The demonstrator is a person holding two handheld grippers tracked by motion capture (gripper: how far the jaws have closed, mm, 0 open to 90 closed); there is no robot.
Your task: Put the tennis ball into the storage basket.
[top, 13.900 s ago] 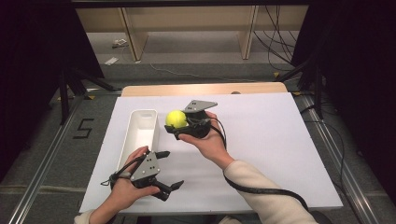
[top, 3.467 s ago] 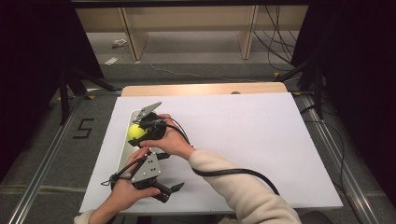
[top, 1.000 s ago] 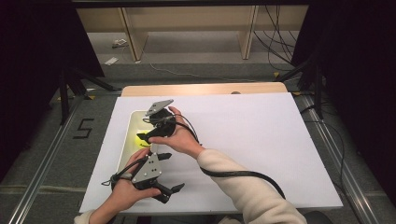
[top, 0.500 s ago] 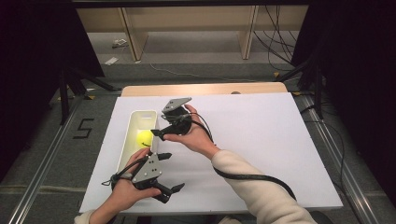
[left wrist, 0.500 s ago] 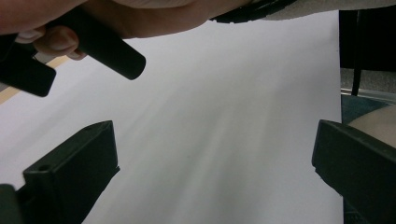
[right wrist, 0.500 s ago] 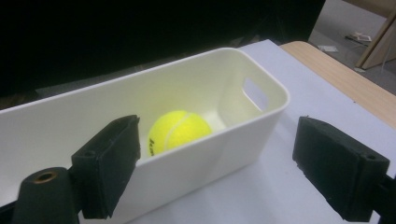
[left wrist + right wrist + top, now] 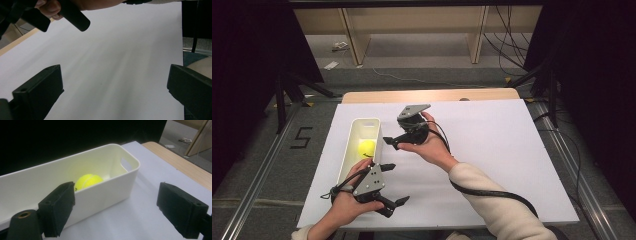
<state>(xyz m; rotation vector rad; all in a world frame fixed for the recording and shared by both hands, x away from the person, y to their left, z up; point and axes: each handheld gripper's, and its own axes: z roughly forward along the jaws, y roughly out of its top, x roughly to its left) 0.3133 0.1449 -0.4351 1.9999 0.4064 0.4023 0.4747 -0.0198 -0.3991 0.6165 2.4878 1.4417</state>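
White table (image 7: 492, 135): right tool (image 7: 391, 142) gaping beside bin (image 7: 343, 165) (ball (image 7: 366, 147) inside); left tool (image 7: 396, 185) gaping, low.

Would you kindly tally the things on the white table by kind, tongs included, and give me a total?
Yellow ball: 1, lying inside the bin.
White bin: 1, on the table.
Tongs: 2, the left tongs and the right tongs, both open and holding nothing.
Total: 4.
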